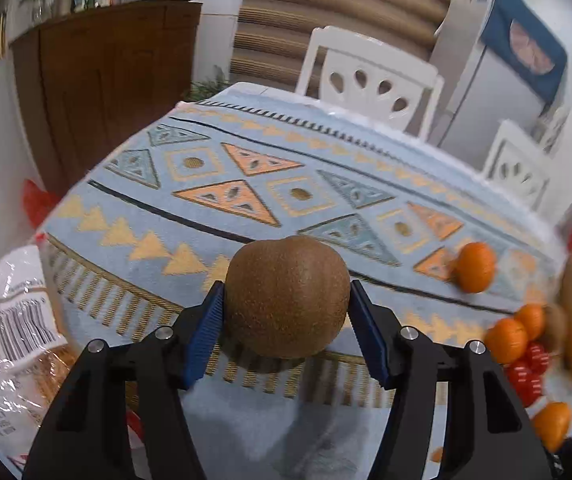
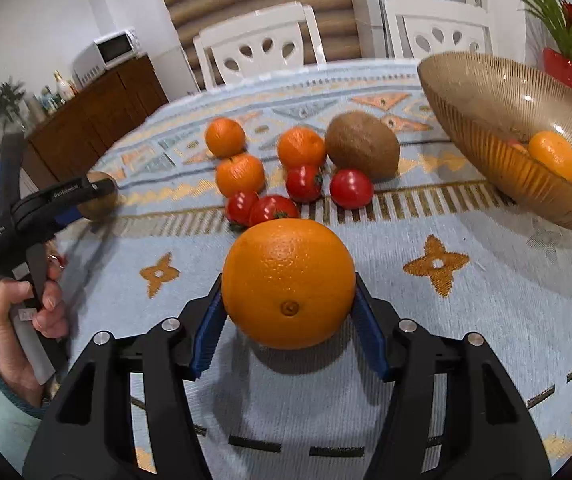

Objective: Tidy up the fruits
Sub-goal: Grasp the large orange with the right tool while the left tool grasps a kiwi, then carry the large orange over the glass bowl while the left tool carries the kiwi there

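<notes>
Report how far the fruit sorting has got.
Done: one orange fruit lies in the glass bowl. In hand: the left tongs grip a kiwi, the right tongs a large orange. Left on the tablecloth: three mandarins, four tomatoes and another kiwi.
</notes>
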